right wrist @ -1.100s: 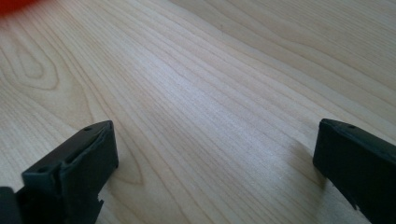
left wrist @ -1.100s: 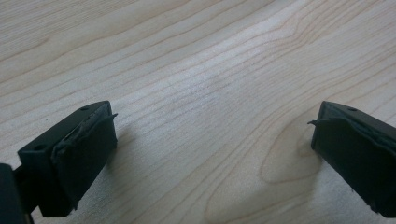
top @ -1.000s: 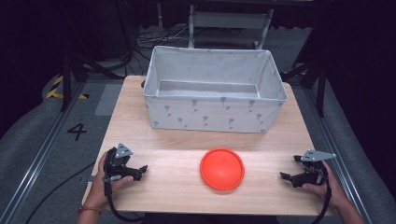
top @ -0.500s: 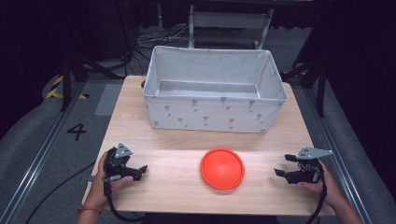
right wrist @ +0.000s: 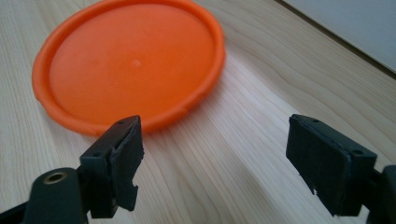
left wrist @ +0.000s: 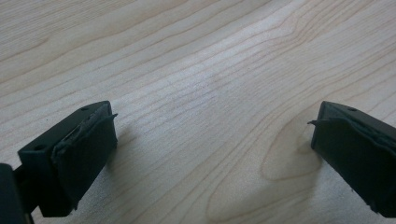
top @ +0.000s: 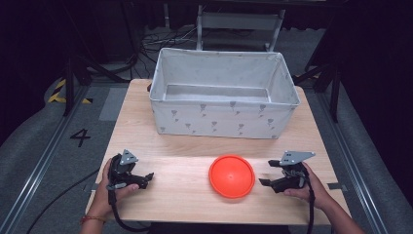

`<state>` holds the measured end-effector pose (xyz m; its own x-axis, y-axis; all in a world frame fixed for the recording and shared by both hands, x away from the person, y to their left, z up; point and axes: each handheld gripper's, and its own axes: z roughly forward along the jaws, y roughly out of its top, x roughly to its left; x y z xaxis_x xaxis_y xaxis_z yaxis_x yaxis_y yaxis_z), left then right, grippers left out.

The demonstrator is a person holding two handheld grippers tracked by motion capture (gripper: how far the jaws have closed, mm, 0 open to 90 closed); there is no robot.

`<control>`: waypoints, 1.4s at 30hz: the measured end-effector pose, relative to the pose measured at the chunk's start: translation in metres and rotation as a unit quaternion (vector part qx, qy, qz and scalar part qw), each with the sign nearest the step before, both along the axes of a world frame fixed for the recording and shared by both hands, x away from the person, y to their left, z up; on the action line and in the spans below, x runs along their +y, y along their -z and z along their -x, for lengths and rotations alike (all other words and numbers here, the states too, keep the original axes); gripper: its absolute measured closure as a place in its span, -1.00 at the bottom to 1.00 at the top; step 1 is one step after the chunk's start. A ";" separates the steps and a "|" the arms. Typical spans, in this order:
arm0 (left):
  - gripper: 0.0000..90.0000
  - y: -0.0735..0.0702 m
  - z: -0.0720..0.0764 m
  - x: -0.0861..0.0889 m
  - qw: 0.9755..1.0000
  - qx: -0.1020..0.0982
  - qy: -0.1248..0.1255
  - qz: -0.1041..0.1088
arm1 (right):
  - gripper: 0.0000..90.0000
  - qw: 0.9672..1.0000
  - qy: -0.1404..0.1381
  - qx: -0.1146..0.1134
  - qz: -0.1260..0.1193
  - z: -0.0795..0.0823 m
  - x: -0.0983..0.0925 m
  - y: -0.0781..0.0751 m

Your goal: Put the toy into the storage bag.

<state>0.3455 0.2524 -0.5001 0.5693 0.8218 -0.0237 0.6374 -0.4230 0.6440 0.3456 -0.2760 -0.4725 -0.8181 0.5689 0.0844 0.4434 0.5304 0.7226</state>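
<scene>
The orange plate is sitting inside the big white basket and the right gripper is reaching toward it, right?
Not quite. The orange plate is not inside the white basket; it lies on the wooden table, in front of the basket, as the high view shows. The rest holds: the right gripper points toward the plate, its jaws open, with nothing between them.

Bare table (top: pixel 180 195) between grippers, barring orange disc (top: pixel 232 176); bin (top: pixel 221 92) behind.

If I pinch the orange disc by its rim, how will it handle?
The orange disc looks like thin moulded plastic: probably light and fairly stiff. It lies flat on the table, so it should slide rather than roll. Its low rim may slip from the pads.
</scene>
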 end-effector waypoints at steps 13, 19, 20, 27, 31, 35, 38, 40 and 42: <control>-0.99 0.000 0.000 0.000 1.000 -0.001 -0.001 0.001 | -0.62 0.999 -0.040 0.013 0.014 -0.021 0.061 0.011; -0.99 0.000 0.000 0.000 1.000 0.000 -0.001 0.001 | -0.62 0.999 -0.030 0.034 0.025 -0.029 0.067 0.021; -0.99 0.000 0.000 0.000 1.000 0.000 0.000 -0.001 | -0.63 0.999 -0.030 0.034 0.027 -0.029 0.067 0.023; -0.99 0.000 0.000 0.000 1.000 0.000 0.000 0.000 | -0.67 0.998 -0.042 0.019 0.035 -0.023 0.070 0.025; -0.99 0.000 0.000 0.000 1.000 0.000 0.000 0.000 | -0.68 0.998 -0.046 0.014 0.038 -0.020 0.071 0.025; -0.99 0.000 0.000 0.000 1.000 0.000 0.000 0.000 | -0.67 0.998 -0.046 0.014 0.039 -0.019 0.071 0.025; -0.99 0.000 0.000 0.000 1.000 0.000 0.000 0.000 | -0.57 0.998 -0.044 0.016 0.041 -0.019 0.071 0.024; -0.99 0.000 0.000 0.000 1.000 0.000 0.000 0.000 | -0.42 0.998 -0.037 0.017 0.038 -0.020 0.069 0.022; -0.99 0.000 0.000 0.000 1.000 -0.001 0.000 -0.001 | -0.29 0.999 -0.033 0.017 0.033 -0.022 0.067 0.022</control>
